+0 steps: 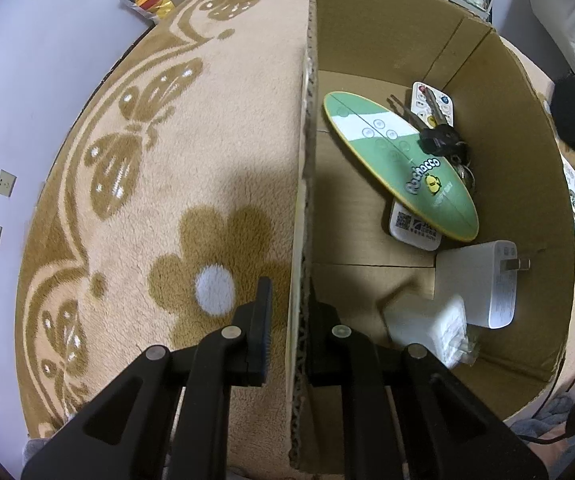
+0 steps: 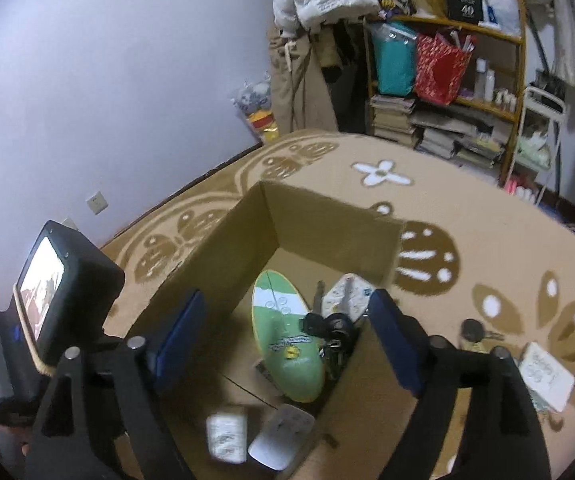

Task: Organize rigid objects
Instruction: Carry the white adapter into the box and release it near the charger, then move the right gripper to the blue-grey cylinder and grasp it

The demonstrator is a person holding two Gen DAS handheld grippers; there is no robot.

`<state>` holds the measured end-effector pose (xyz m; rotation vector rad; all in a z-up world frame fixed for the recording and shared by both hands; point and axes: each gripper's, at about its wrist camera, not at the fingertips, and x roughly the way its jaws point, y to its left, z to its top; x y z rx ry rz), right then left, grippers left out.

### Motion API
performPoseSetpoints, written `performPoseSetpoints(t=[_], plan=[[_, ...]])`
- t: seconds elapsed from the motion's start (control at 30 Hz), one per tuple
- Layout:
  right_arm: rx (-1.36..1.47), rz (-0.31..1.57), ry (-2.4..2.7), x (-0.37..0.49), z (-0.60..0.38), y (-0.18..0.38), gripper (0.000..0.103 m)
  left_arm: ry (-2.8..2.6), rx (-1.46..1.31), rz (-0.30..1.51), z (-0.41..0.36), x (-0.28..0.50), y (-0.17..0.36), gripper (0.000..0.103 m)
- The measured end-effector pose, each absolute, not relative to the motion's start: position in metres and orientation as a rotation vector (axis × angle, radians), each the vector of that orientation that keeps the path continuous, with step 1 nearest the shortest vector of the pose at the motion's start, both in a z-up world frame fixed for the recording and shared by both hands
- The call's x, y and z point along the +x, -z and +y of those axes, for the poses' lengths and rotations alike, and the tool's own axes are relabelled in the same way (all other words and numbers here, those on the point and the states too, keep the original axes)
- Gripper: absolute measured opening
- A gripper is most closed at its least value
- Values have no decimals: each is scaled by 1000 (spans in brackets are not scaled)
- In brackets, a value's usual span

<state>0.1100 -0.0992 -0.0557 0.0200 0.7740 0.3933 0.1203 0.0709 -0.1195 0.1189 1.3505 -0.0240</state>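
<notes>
The left gripper (image 1: 285, 332) pinches the near wall of the cardboard box (image 1: 367, 40): its jaws are nearly closed, one finger outside against the carpet (image 1: 207, 100) side and one inside, with the cardboard edge between them. The right gripper (image 2: 287, 336) hangs above the box with its jaws spread wide and nothing between them.

Ahead and to the right of the left gripper, inside the box, lies a green oval board (image 1: 399, 160) with a white band and the word "Pochacco" beside a small yellow figure. A bunch of keys (image 1: 441, 140) rests on its far edge, overlapping a white remote (image 1: 443, 106) with coloured buttons. Under the board's near end is a white card (image 1: 411, 228) with a QR code; its other print is too small to read. Closer to the gripper sit a white charger (image 1: 487, 284) with metal prongs and a smaller white plug (image 1: 431, 328).

Right of the right gripper, outside the box on the carpet, lie a single key (image 2: 475, 332) and a white tag (image 2: 547, 376) with illegible handwriting.
</notes>
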Motion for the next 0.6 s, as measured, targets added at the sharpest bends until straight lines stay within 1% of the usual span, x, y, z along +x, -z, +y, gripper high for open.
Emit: performPoseSetpoints(t=[0.07, 0.33, 0.6], plan=[[23, 771, -372, 108, -105, 52, 96, 23, 121, 1349, 71, 120, 120, 12], [42, 775, -287, 106, -138, 53, 96, 24, 122, 1348, 72, 119, 120, 12], [31, 846, -167, 123, -183, 80, 96, 23, 128, 1349, 70, 119, 120, 12]])
